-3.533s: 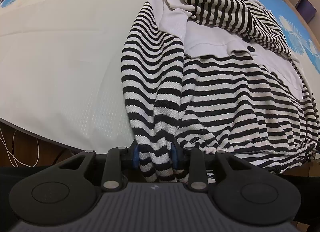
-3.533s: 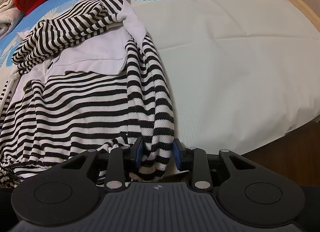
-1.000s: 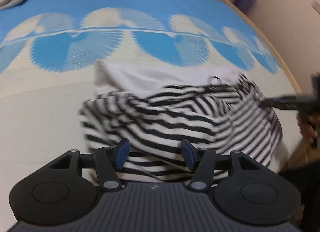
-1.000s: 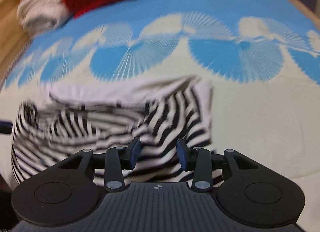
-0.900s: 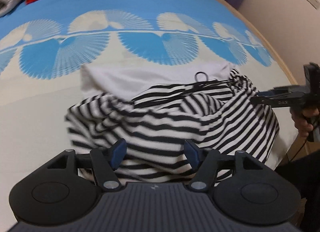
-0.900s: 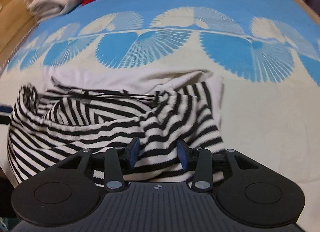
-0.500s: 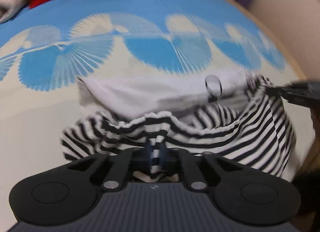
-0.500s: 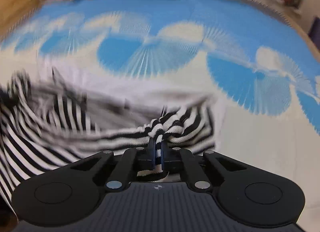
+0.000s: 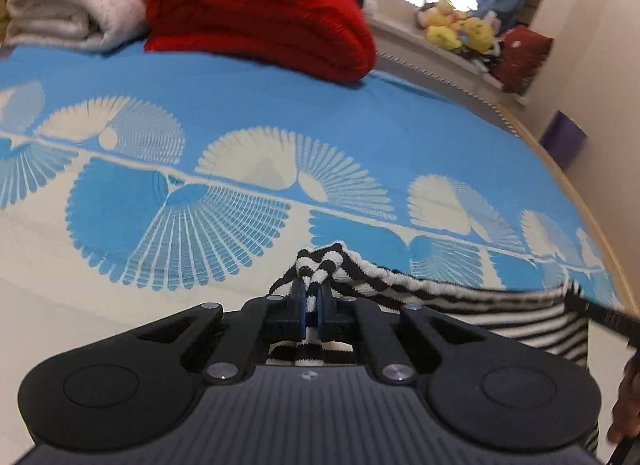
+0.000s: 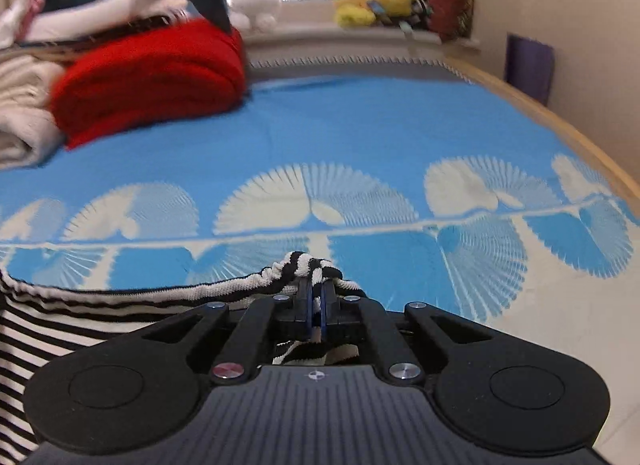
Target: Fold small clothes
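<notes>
Two grippers each had a corner of the black-and-white striped knit garment [image 9: 460,301] pinched tight. The left gripper [image 9: 312,299] was clamped on a bunched fold, and the right gripper [image 10: 316,301] likewise, its jaws closed on the cloth. The garment hung stretched between them above the near edge of the blue-and-cream patterned bedspread [image 9: 240,113], its body drooping below. It looked soft, light and limp, likely to sag and slide, so holding it at the corners of one hem seemed wise. A folded red blanket [image 10: 152,73] lay at the bed's far edge.
</notes>
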`<state>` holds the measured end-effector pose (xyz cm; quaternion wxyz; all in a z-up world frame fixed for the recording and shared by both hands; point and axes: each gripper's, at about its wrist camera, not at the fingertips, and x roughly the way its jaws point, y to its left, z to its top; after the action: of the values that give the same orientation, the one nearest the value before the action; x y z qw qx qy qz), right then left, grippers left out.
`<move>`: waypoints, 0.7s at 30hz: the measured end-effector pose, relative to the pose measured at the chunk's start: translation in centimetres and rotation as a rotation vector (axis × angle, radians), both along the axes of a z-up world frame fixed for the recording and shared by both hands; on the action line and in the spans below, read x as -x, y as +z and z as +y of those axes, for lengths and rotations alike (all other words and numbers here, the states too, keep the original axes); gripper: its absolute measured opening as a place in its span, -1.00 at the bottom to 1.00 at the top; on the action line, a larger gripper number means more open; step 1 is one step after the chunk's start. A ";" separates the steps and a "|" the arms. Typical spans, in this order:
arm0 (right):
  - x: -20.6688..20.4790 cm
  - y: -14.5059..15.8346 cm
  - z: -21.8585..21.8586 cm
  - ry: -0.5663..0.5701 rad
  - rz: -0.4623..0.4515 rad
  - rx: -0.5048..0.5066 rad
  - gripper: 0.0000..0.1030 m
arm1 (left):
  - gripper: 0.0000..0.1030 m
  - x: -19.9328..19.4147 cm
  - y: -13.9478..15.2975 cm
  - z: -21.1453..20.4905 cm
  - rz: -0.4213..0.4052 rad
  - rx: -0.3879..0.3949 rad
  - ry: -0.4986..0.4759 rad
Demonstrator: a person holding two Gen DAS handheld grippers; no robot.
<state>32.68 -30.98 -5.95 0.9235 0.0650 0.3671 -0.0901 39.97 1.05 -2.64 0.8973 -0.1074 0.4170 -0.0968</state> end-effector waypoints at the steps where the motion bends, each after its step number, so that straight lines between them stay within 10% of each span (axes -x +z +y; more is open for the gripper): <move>1: -0.6 -0.6 0.2 0.001 0.027 0.004 -0.94 | -0.91 -0.6 -0.8 0.0 0.033 -0.005 0.007; 7: -2.8 -6.6 1.2 0.050 0.250 0.031 -0.56 | -0.65 -2.2 -6.5 -0.1 0.273 -0.060 -0.040; 12: -2.0 -5.6 -0.5 0.019 0.224 -0.069 -0.21 | 0.24 -2.3 -3.4 6.1 0.288 0.267 0.076; 17: 0.7 -1.6 -4.3 0.018 0.042 -0.179 -0.03 | 0.30 -0.8 -1.5 11.8 0.222 0.284 0.149; 21: 1.8 -3.3 -7.2 0.004 0.111 -0.180 -0.03 | 0.30 -0.3 -3.4 11.8 0.281 0.184 0.088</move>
<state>30.84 -38.17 -9.24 0.8923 0.1420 0.4245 -0.0583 40.31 12.83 -6.06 0.8200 -0.2196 0.5226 -0.0794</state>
